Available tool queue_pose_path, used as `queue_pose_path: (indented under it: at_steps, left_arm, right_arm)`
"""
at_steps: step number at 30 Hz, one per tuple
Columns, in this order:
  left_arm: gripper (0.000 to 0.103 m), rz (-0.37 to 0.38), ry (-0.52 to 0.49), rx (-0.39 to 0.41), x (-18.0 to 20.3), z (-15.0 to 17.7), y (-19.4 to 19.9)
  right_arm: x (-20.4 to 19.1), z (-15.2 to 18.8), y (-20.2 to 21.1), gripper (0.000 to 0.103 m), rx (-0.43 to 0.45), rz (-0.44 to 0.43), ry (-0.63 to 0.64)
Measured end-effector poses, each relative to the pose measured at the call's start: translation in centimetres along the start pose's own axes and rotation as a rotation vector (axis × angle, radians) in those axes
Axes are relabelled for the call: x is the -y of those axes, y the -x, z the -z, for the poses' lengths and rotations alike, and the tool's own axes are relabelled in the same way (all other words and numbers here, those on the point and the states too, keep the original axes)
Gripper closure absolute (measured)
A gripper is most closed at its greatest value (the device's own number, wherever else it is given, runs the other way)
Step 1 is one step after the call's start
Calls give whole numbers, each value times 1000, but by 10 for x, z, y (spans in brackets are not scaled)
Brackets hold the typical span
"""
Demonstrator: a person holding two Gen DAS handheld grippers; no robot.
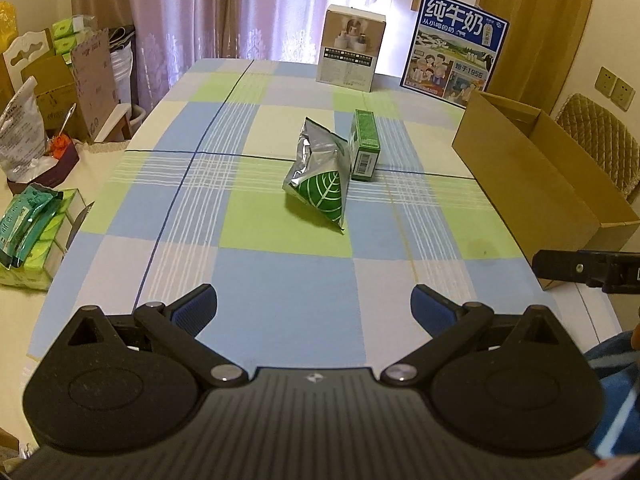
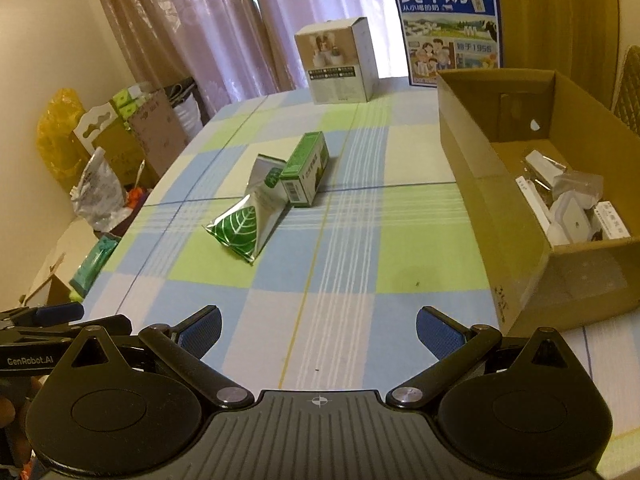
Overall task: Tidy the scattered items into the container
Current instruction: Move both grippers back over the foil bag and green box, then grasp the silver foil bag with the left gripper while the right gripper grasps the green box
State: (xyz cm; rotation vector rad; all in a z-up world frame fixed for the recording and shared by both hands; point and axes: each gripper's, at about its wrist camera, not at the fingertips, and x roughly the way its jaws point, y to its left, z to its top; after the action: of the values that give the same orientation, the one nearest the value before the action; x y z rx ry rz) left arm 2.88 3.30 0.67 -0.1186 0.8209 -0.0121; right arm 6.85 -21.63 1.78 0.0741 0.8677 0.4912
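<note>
On checked tablecloth (image 2: 340,280), mid-table: silver leaf-print pouch (image 2: 244,224) leaning against green carton (image 2: 306,172), touching. Right of both, well apart: open cardboard box (image 2: 472,184) at table edge, small white packaged items (image 2: 568,208) inside. Left gripper (image 1: 314,312): jaws apart, nothing held. Right gripper (image 2: 318,332): jaws apart, nothing held.

The blue milk carton (image 2: 448,28) at one o'clock reads "纯牛奶" and "1956". At nine o'clock, the left gripper (image 2: 36,322) bears "GenRobot.AI" on its body.
</note>
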Motion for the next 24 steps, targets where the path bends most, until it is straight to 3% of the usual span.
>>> queue_pose_path:
  at_steps: [11,24]
  left_arm:
    - [2,47,-43,0,-7,-33,-34]
    - [3,141,-172,-79,-10,-96,-127]
  right_arm:
    - [-4,-35,-38,2,-5,0,64]
    - [-1,-95,-122,2,-57,-22,89]
